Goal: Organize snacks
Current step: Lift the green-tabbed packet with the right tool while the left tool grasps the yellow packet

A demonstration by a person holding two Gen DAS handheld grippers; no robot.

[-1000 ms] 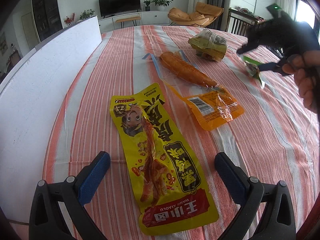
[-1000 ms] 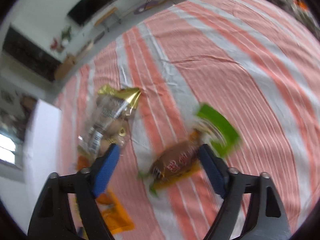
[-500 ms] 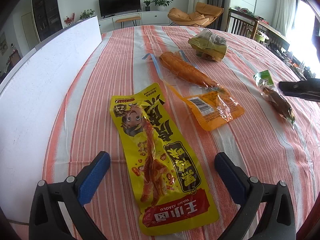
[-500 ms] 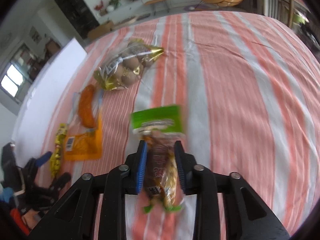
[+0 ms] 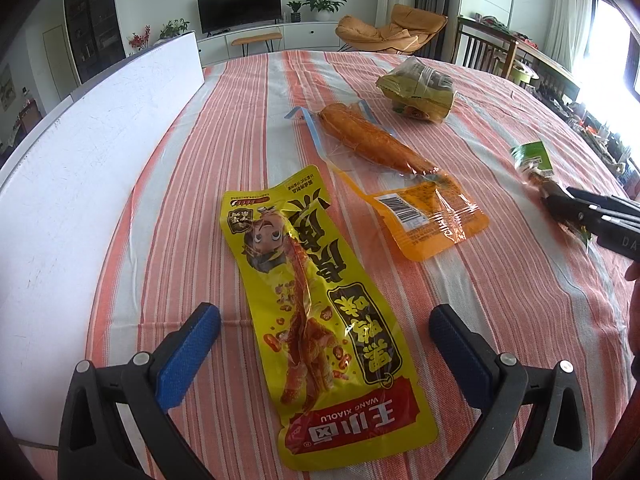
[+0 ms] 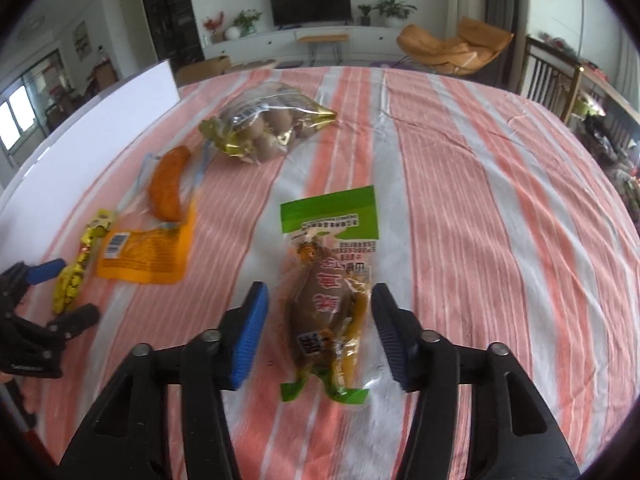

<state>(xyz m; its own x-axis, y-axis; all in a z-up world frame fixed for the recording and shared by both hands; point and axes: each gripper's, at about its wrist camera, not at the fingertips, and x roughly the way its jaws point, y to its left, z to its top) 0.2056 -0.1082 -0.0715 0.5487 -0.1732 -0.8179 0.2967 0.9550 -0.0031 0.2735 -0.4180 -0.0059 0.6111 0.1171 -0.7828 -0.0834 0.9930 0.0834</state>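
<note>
white board (image 5: 100, 152) stands along the left edge of the bench (image 5: 500, 300), which has a striped orange-and-white cloth. left tool (image 5: 324, 332) hangs over the near end of the yellow snack pack (image 5: 316, 320), jaws spread wide, blue pads clear of the pack on both sides, gripping nothing. yellow pack lies flat, long axis running away from the camera. next to its right, orange sausage pack (image 5: 400, 176) lies at a slant, clear end with the sausage toward the far side, barcode end nearer. behind that, bag of eggs (image 6: 264, 128) with gold trim, sits apart from the rest toward the far side of the bench. further right, green-topped brown snack pouch (image 6: 328, 296) lies flat on the cloth, green header pointing away. right tool (image 6: 318, 328) straddles the pouch's lower half, jaws opening, about half spread, pouch between them but pads not touching it, small gap each side. in the left wrist view the right tool shows at the right edge, over the same pouch. part of a hand (image 5: 634, 320) at far right edge.
</note>
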